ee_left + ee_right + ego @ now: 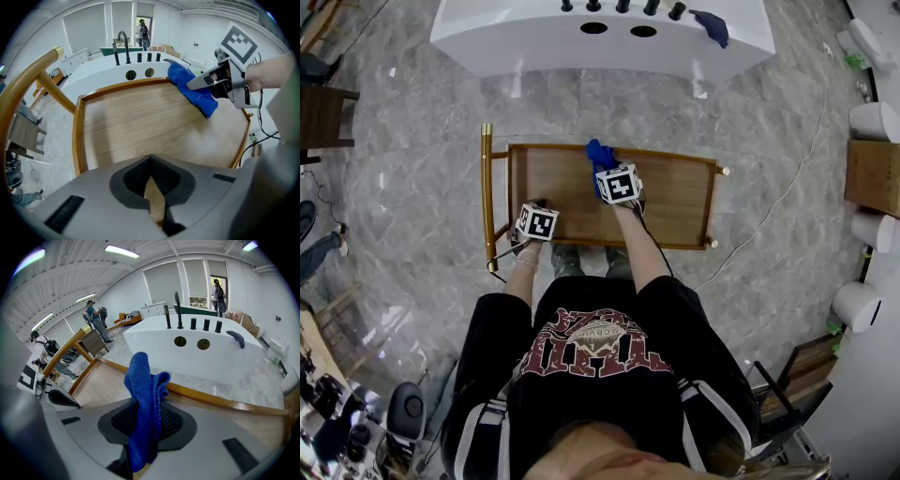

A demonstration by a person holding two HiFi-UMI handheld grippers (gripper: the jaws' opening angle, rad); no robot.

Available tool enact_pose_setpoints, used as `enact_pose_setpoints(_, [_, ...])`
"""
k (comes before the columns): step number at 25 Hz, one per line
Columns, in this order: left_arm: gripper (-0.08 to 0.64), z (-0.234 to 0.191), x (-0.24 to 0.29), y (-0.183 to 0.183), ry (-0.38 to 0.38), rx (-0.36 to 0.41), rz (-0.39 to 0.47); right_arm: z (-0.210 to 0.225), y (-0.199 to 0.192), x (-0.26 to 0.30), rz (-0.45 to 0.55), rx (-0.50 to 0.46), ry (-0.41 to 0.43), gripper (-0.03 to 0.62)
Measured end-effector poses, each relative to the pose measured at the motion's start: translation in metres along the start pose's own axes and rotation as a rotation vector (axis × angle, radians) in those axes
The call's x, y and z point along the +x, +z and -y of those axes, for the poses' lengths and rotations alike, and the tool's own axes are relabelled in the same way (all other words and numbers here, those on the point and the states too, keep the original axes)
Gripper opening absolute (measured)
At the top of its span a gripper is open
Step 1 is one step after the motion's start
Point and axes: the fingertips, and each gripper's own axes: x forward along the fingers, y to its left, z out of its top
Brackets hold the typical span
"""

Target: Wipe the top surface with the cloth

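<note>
A: Far left first?

B: Brass handle rail (pixel 487 187) along the left end of the desk top (pixel 140 122). Just inboard of it, at the near-left corner, left gripper (pixel 151 160). Jaws clenched tip to tip, nothing between them, only bare wood beyond.

A: Then the cloth?

B: Further right, up at the far rim, about mid-width. Blue cloth (pixel 140 376), pinched hard in the jaws of the right gripper (pixel 149 426). Well apart from the left gripper, with open wood in between.

A: Which way from those jaws?

B: Straight ahead. Gripped at its near end, with the rest bunched past the tips. Long axis in line with the jaws, pointing at the white tub (pixel 197 352) beyond the rim. From the left gripper view, free end drooping to the wood and seemingly touching it, though hard to be sure.

A: Nearer hand?

B: Right, plainly, already on it. Probably no job for the left beyond steadying.

A: Look of the cloth?

B: Deep blue, nubby towelling weave, doubled into a thick limp fold. Soft enough to flatten under pressure, by the look. No damp or dirt to make out.

A: Coming move?

B: Likely a press down, then a drag back toward the near edge, with unwiped wood on both sides.
</note>
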Motion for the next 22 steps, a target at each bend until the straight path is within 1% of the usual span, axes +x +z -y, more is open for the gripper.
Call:
enact_pose_setpoints(8, [0.049, -0.003, 0.004, -0.005, 0.017, 0.002, -0.006, 0.011, -0.004, -0.006, 0.002, 0.004, -0.015, 0.103])
enact_pose_setpoints(12, [0.049, 0.0, -0.001, 0.001, 0.01, 0.0, 0.005, 0.018, -0.006, -0.01, -0.002, 0.008, -0.029, 0.103])
enact_pose_setpoints(22, [0.049, -0.001, -0.001, 0.003, 0.02, 0.002, 0.005, 0.041, -0.016, -0.02, 0.008, 0.042, -0.058, 0.103])
